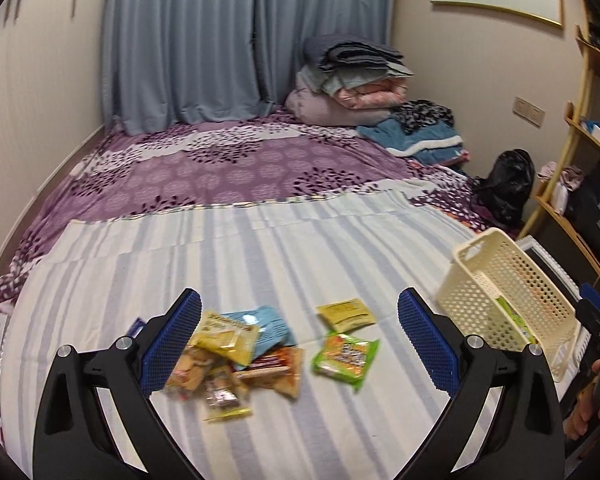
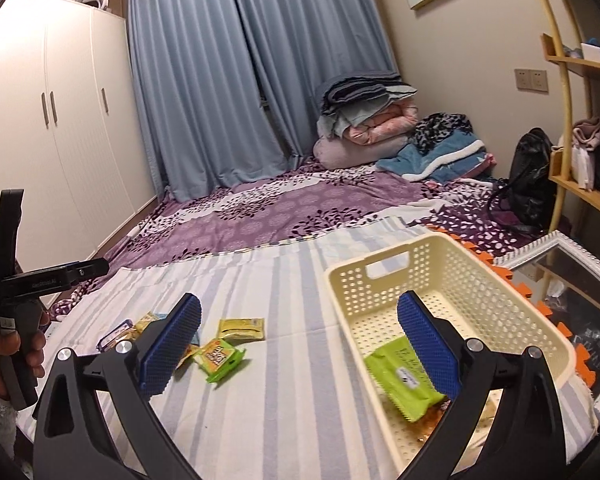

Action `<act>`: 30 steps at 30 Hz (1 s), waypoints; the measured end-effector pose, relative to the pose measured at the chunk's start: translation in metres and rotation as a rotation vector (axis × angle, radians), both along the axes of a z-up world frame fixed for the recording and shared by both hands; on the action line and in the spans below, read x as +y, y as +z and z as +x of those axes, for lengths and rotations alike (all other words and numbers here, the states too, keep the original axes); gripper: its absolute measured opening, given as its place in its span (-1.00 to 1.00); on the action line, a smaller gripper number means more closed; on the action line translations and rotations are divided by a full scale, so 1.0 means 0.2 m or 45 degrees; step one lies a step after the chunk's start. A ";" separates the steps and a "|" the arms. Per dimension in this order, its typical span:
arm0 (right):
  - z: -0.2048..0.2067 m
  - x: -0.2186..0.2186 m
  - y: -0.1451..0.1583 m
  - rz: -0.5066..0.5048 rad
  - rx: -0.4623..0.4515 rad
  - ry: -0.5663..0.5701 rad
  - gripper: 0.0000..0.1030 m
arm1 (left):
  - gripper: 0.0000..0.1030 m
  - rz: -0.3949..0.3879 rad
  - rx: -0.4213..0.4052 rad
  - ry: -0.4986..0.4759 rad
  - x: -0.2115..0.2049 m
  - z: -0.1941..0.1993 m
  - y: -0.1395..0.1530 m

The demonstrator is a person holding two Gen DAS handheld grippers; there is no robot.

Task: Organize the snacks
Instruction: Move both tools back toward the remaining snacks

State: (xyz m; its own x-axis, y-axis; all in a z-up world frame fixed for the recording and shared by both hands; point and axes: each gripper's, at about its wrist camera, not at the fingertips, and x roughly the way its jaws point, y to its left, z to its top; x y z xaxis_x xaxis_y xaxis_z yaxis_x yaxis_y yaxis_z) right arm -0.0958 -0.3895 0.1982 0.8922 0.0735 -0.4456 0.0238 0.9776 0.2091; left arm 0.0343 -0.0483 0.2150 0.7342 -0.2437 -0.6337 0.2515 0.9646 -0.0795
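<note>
Here, on a striped sheet point(image 1: 260, 264) over the bed: a snack pile point(image 1: 236, 356) low between the left gripper point(image 1: 300, 344) fingers, spread wide, gripping nothing. Beside the pile, a green packet point(image 1: 346, 356) and a yellow packet point(image 1: 346, 314), lying apart. Right of these, a cream basket point(image 2: 380, 276), with the right gripper point(image 2: 300, 344) above its near end, fingers likewise spread, empty. Inside the basket, a green pack point(image 2: 404, 384) over something orange, unclear what.
</note>
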 end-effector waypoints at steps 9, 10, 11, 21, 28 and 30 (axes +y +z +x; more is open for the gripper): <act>0.09 0.14 -0.01 -0.027 0.050 -0.010 0.90 | 0.94 0.001 -0.007 0.199 0.40 0.01 -0.07; 0.09 0.16 -0.01 -0.035 0.037 -0.002 0.90 | 0.94 0.008 -0.006 0.220 0.44 0.01 -0.08; 0.10 0.18 -0.01 -0.040 0.029 0.010 0.90 | 0.94 0.017 -0.003 0.242 0.47 0.01 -0.09; 0.29 0.46 -0.27 -0.156 0.311 0.275 0.90 | 0.94 -0.067 0.074 0.366 0.83 0.03 -0.27; 0.34 0.55 -0.32 -0.182 0.306 0.318 0.90 | 0.94 -0.071 0.135 0.380 0.97 0.10 -0.43; 0.35 0.55 -0.35 -0.161 0.327 0.336 0.90 | 0.94 -0.076 0.165 0.378 1.01 0.14 -0.50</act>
State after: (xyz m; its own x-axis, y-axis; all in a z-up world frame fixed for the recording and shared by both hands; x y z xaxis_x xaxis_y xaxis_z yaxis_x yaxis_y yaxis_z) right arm -0.0250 -0.2788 0.1286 0.7083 0.2155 -0.6722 -0.1957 0.9749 0.1063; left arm 0.0627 0.1546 0.1141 0.6926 -0.0704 -0.7178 -0.0562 0.9869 -0.1510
